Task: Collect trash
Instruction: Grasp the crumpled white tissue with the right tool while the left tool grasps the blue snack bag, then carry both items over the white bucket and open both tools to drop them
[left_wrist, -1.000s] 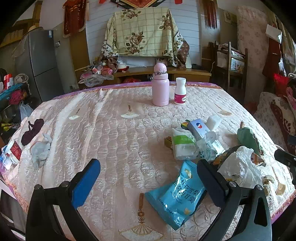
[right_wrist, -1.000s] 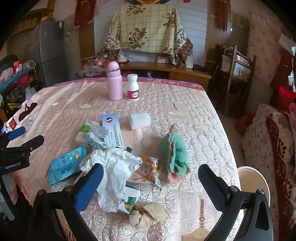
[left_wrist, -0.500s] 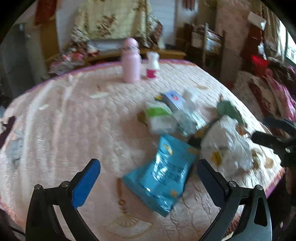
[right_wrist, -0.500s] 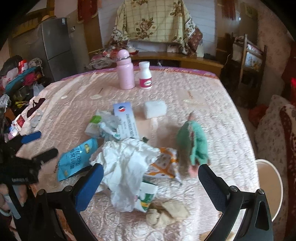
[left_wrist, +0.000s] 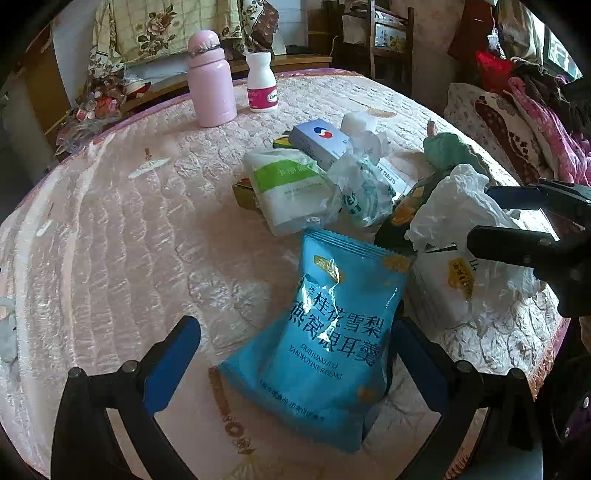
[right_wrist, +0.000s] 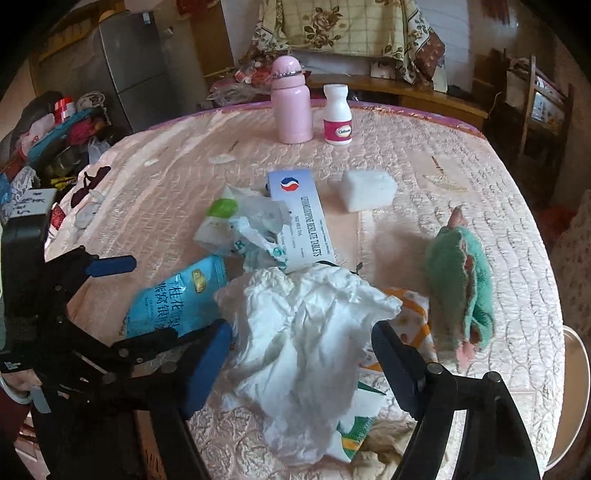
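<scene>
A heap of trash lies on the pink quilted tablecloth (left_wrist: 110, 240). My left gripper (left_wrist: 295, 365) is open and low, and the blue snack bag (left_wrist: 332, 332) lies between its fingers, untouched by the pads. My right gripper (right_wrist: 301, 360) straddles a crumpled white paper (right_wrist: 306, 332). Its jaws are closing, and no pad clearly presses the paper. The right wrist view shows the left gripper (right_wrist: 136, 302) over the blue snack bag (right_wrist: 173, 295). The left wrist view shows the right gripper (left_wrist: 491, 221) at the white paper (left_wrist: 454, 206).
Around the heap lie a tablet box (right_wrist: 299, 218), a green-and-white tissue pack (left_wrist: 291, 188), an orange patterned wrapper (right_wrist: 410, 314) and a green plush cloth (right_wrist: 461, 288). A pink bottle (right_wrist: 291, 103), a white pill bottle (right_wrist: 337, 114) and a white block (right_wrist: 367, 190) stand farther back.
Both grippers have sunk toward the table and closer to the heap. The left now has the blue bag between its fingers. The right's fingers have narrowed around the white paper.
</scene>
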